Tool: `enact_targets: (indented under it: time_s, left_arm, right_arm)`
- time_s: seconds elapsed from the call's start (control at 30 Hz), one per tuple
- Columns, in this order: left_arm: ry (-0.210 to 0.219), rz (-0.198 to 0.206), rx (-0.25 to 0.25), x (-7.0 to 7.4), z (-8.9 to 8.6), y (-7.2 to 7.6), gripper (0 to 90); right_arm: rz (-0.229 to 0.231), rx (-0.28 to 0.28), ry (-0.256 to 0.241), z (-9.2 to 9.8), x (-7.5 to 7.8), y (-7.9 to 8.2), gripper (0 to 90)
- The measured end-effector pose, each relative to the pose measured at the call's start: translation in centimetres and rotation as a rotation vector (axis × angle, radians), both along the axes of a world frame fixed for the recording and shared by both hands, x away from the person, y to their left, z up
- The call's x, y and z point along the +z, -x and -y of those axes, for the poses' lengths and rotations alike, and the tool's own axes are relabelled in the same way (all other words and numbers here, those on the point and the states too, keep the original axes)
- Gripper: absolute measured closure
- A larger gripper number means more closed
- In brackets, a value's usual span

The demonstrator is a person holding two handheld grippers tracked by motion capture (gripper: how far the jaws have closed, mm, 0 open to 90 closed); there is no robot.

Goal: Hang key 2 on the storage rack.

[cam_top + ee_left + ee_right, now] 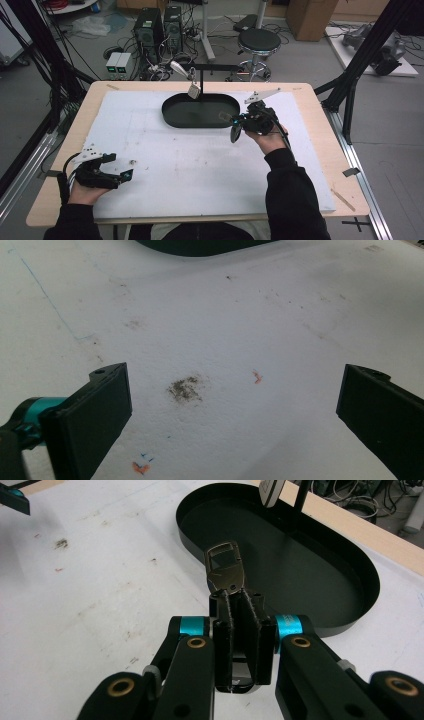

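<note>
My right gripper [234, 121] [235, 597] is shut on a small dark metal clip [224, 116] [224, 565], which pokes out past the fingertips with its rectangular loop forward. It hovers at the right end of a black oval tray [170, 117] [360, 610], just over the near rim. A thin black stand [201, 82] [301, 500] rises from the tray's back edge, and a small grey tag [194, 90] [271, 491] hangs from its bar. My left gripper [120, 166] [235, 400] stands open and holds nothing, low over the white mat [200, 165] at the near left.
A dirt smudge [132, 162] [185, 389] marks the mat just ahead of the left gripper. The tray's near rim [200, 245] is at the top of the left gripper view. Beyond the table stand a stool [258, 41] and computer towers [150, 27]; black frame poles [360, 55] flank the right side.
</note>
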State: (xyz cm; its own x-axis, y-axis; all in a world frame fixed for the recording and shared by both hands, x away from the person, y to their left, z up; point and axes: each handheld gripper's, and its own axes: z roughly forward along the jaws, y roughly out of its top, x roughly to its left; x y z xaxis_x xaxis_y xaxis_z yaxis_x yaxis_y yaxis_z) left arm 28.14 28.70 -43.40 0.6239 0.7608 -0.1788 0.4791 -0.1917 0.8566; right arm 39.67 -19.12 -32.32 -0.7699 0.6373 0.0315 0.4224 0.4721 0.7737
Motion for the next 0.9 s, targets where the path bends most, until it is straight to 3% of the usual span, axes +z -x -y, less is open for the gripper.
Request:
enact_targets:
  time_s: [0.3,0.37,0.5,0.63,0.73,0.9]
  left_arm:
    - [-0.001,0.000,-0.012,-0.1,0.0,-0.3,1.7]
    - [-0.006,-0.005,-0.014,-0.2,0.1,-0.4,1.7]
    - [-0.008,-0.002,-0.021,-0.2,0.2,-0.5,1.7]
    - [-0.005,-0.003,-0.023,-0.2,0.1,-0.7,1.7]
    - [0.000,-0.004,-0.025,-0.2,0.2,-0.7,1.7]
    - [-0.004,-0.003,-0.031,-0.2,0.2,-0.8,1.7]
  right_arm:
    - [-0.004,-0.012,0.029,-1.1,0.0,-1.8,83.9]
    - [-0.004,-0.023,0.006,-1.3,-0.4,-2.5,83.9]
    - [-0.001,-0.038,0.045,-2.0,-1.5,-3.8,83.9]
    - [-0.010,-0.047,0.014,-2.1,-1.9,-4.6,83.9]
    - [0.004,-0.049,-0.013,-2.1,-1.4,-4.7,83.9]
    - [0.042,-0.054,-0.043,-2.6,0.9,-5.4,83.9]
